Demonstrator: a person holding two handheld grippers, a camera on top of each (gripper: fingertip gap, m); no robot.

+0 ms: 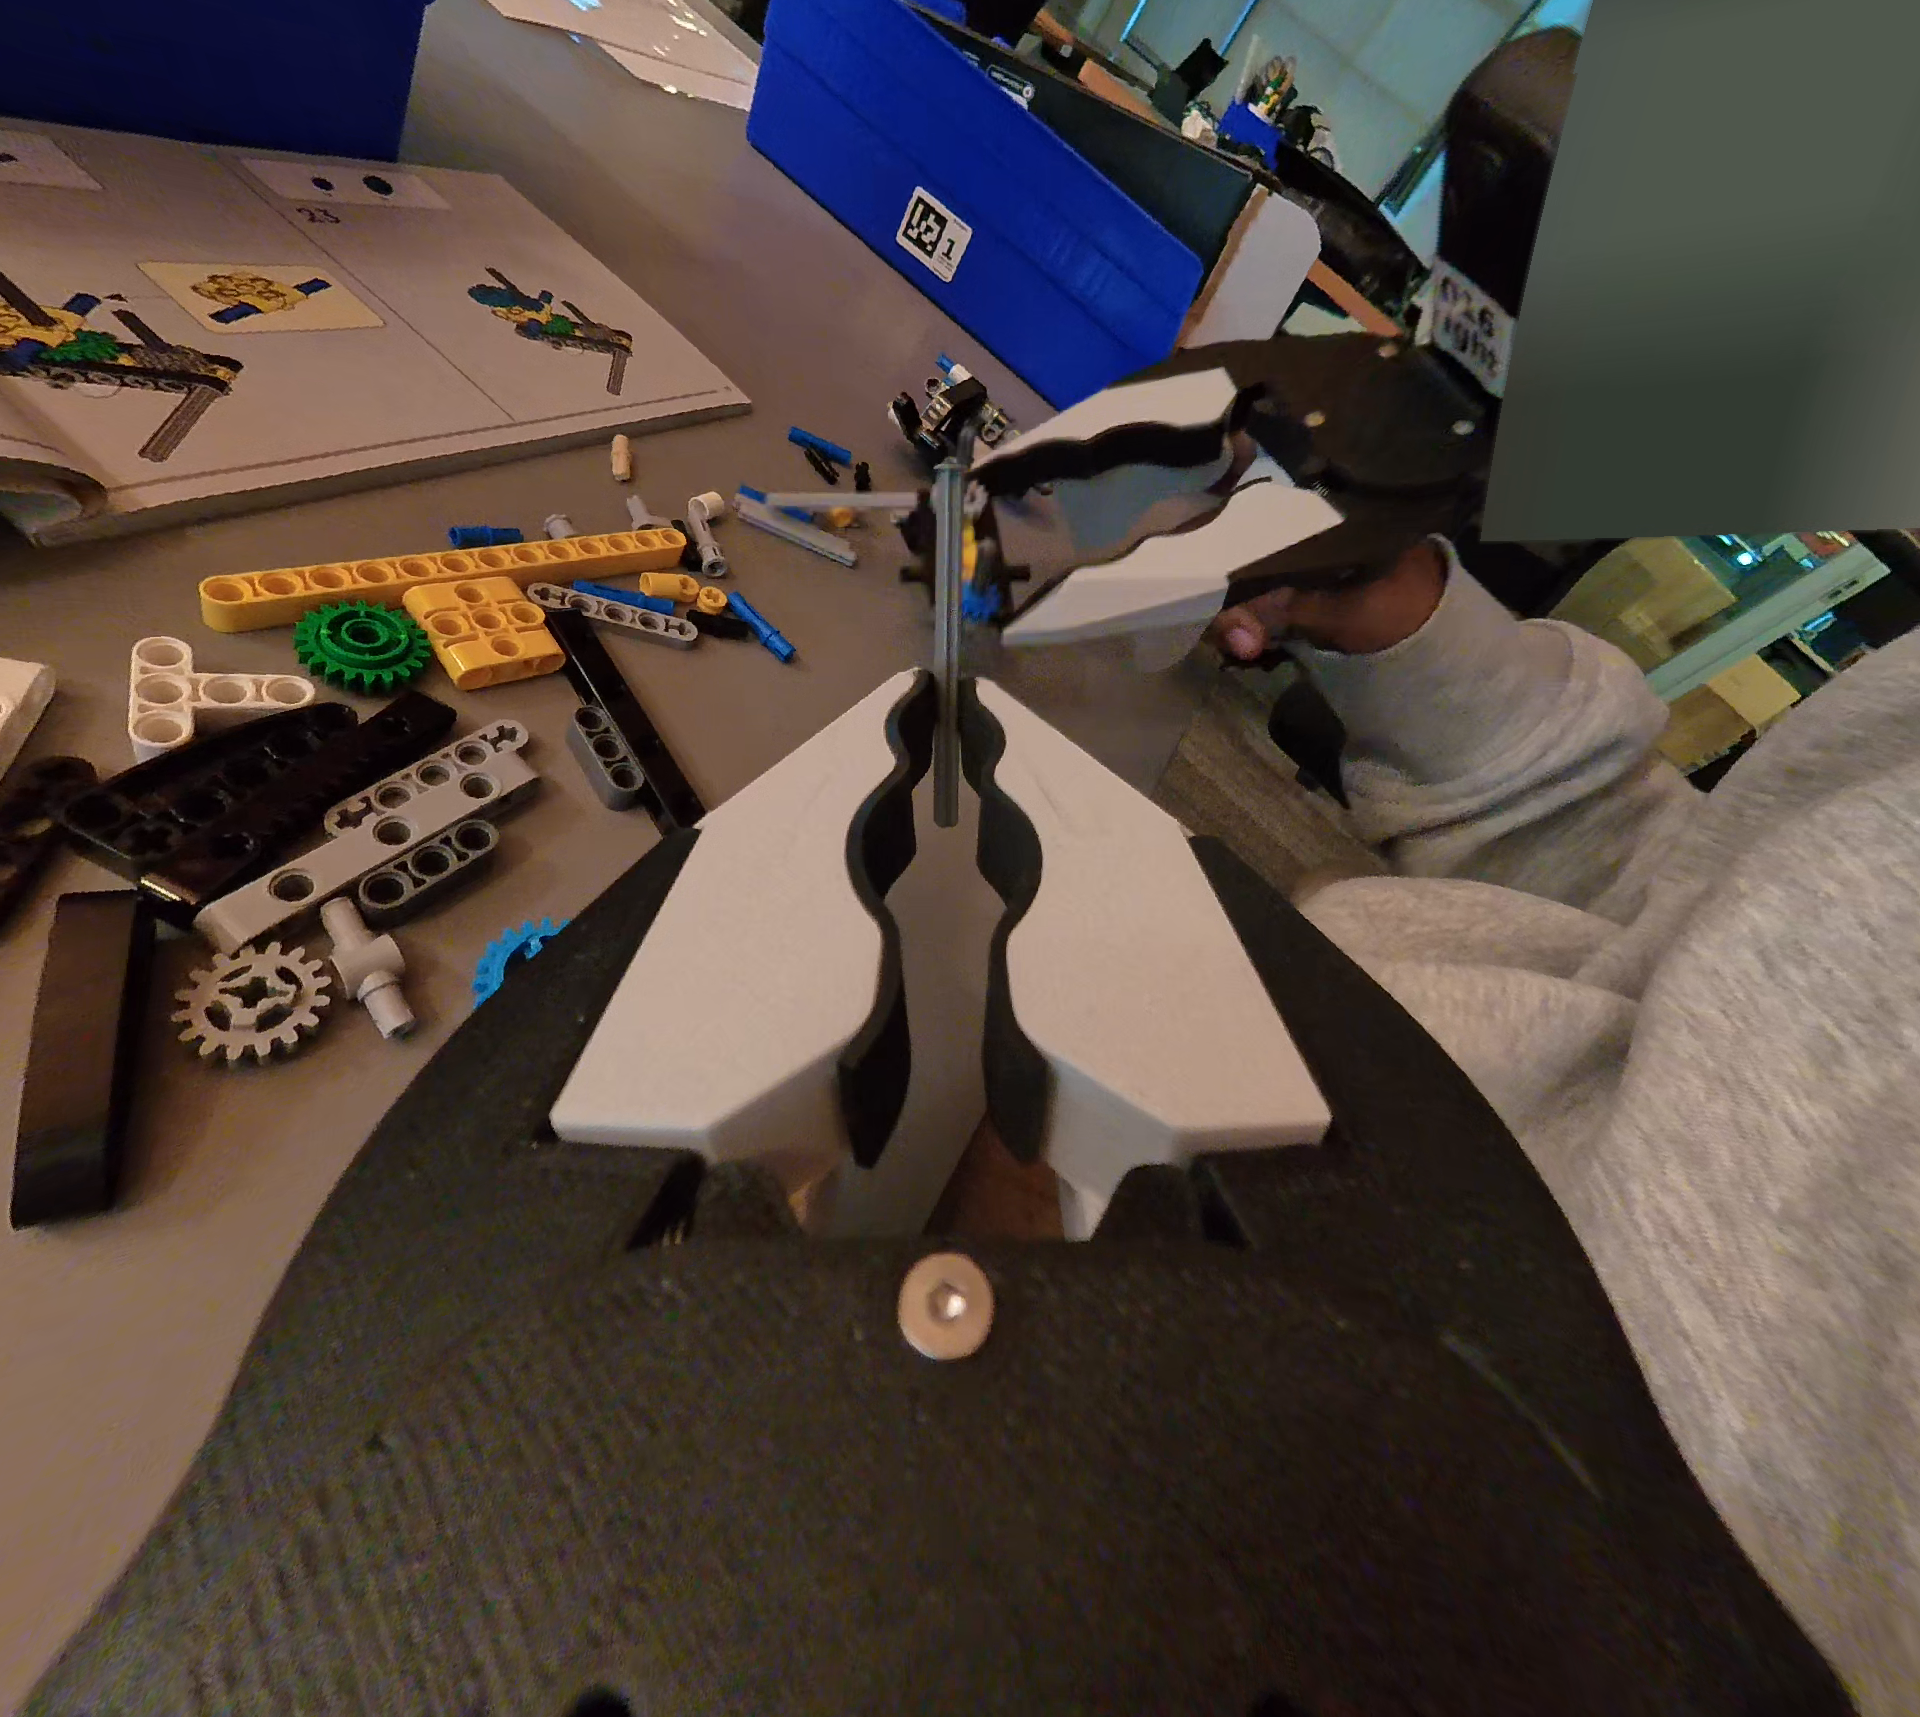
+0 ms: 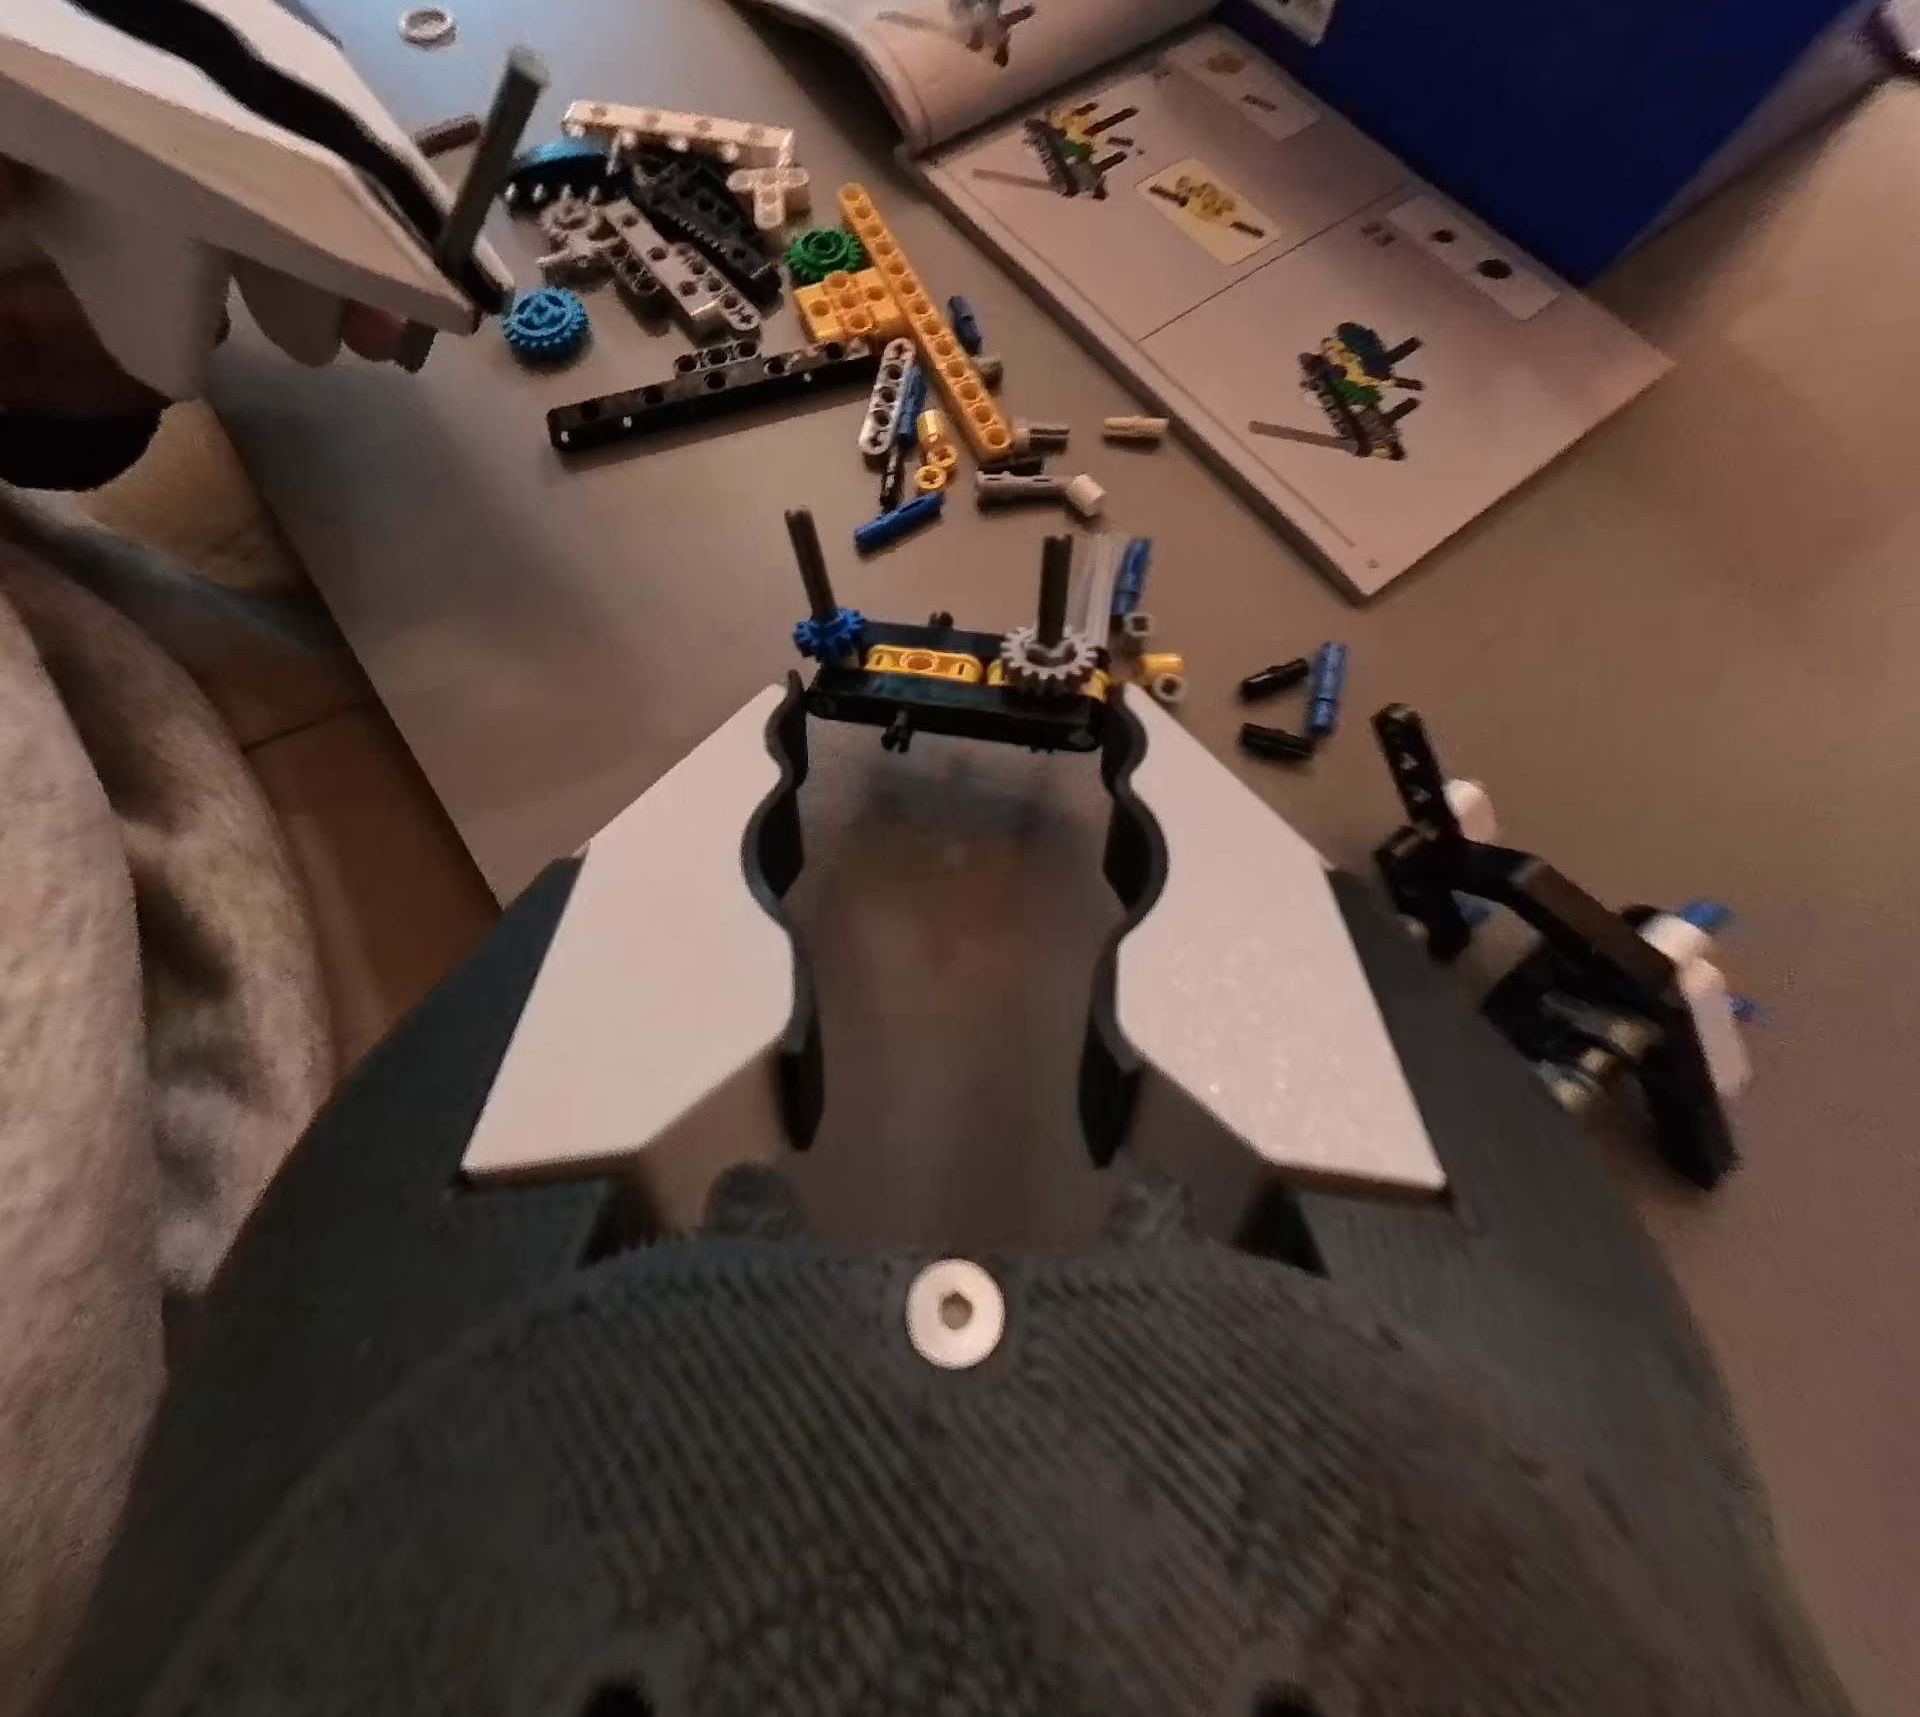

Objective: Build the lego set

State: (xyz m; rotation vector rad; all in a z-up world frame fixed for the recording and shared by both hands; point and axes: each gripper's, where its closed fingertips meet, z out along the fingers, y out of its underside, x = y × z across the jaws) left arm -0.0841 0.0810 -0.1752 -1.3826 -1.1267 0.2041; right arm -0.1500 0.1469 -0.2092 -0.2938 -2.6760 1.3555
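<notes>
My left gripper [image 1: 945, 680] is shut on a long dark grey axle [image 1: 948, 587] that sticks out past its tips. The axle reaches the small assembly in front of it. My right gripper [image 2: 956, 711] is shut on that black and yellow assembly [image 2: 961, 680], gripping it by its two ends above the table. The assembly carries a grey gear [image 2: 1044, 659], a small blue gear [image 2: 826, 628] and two upright black axles. In the left wrist view the right gripper [image 1: 997, 545] holds the assembly [image 1: 971, 540] at the axle's far end. In the right wrist view the left gripper [image 2: 468, 296] with the axle [image 2: 494, 161] is at upper left.
Loose parts lie on the grey table: a long yellow beam [image 1: 436, 571], a green gear [image 1: 362, 639], black and grey beams, blue pins. An open instruction booklet [image 1: 364, 337] and blue bins [image 1: 935, 140] stand behind. A second black sub-assembly [image 2: 1558, 971] lies at the right.
</notes>
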